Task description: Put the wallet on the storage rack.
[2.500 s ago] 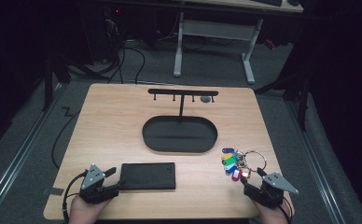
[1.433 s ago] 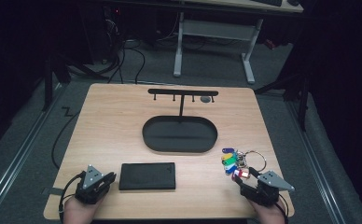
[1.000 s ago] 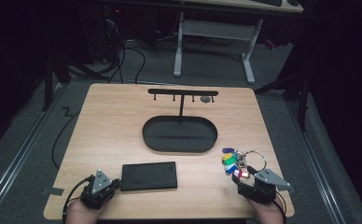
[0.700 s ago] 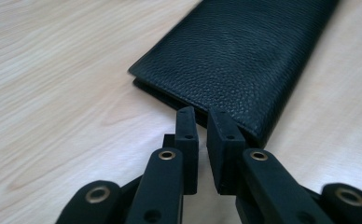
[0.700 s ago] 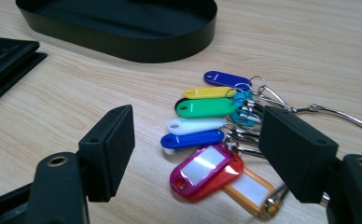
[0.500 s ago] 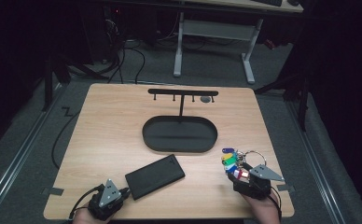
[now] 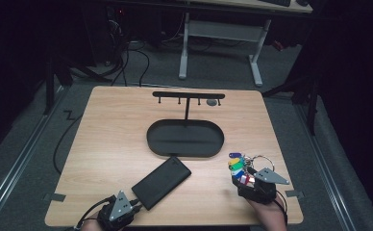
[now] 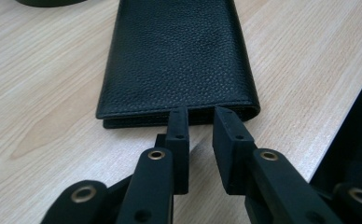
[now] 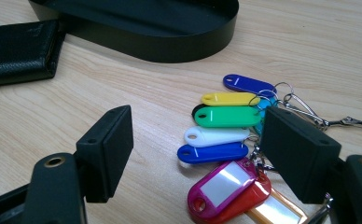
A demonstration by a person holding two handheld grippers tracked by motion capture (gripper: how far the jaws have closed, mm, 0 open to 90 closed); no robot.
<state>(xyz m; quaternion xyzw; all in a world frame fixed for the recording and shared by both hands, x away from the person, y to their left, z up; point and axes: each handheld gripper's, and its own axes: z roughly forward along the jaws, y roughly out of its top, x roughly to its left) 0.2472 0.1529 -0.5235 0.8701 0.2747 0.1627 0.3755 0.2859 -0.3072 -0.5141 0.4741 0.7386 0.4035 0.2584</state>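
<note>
No writing, brand, number or sign can be read anywhere. The coloured key tags point(image 9: 228, 135) near the surface's right front corner carry blank label windows, and the black wallet point(image 8: 177, 56) is unmarked.

Light wooden table point(image 7: 112, 139), rectangular, pale grain. Resting on it: black oval tray point(image 7: 185, 138) at centre with an upright T-shaped hook rack point(image 7: 188, 96) rising at its far edge; black leather wallet point(image 7: 161, 182) lying flat and skewed, near the front edge; bunch of coloured key tags point(image 7: 238, 166) on rings, front right, near the tray.
</note>
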